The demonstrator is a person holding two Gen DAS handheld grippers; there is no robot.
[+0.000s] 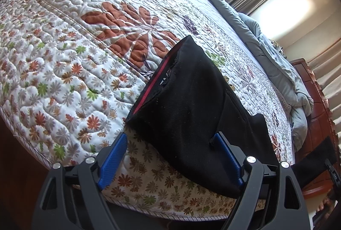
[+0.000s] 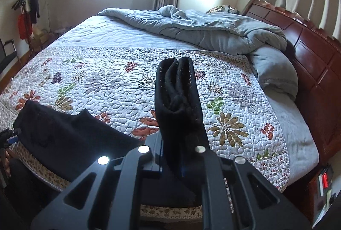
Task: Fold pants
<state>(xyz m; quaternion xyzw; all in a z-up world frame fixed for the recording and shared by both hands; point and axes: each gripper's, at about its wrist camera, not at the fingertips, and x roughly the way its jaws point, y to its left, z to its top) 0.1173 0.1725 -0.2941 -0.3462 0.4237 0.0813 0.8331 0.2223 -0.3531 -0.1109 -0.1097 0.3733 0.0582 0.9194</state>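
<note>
Two grippers: our right gripper (image 2: 181, 157) pinches bunched leg ends of black fabric pants (image 1: 191, 102) on the floral quilted bed (image 1: 64, 80); left gripper (image 1: 172, 153) jaws spread. We should lay them squarely toward the waistband.

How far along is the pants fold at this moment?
Partly done. The black pants already lie doubled on the floral quilt, red-lined waistband flat. In hand: the right hand-held gripper is clamped on a bunched end of the pants, lifted off the bed. The left hand-held gripper stands open. Left: laying that end down and flattening.
</note>
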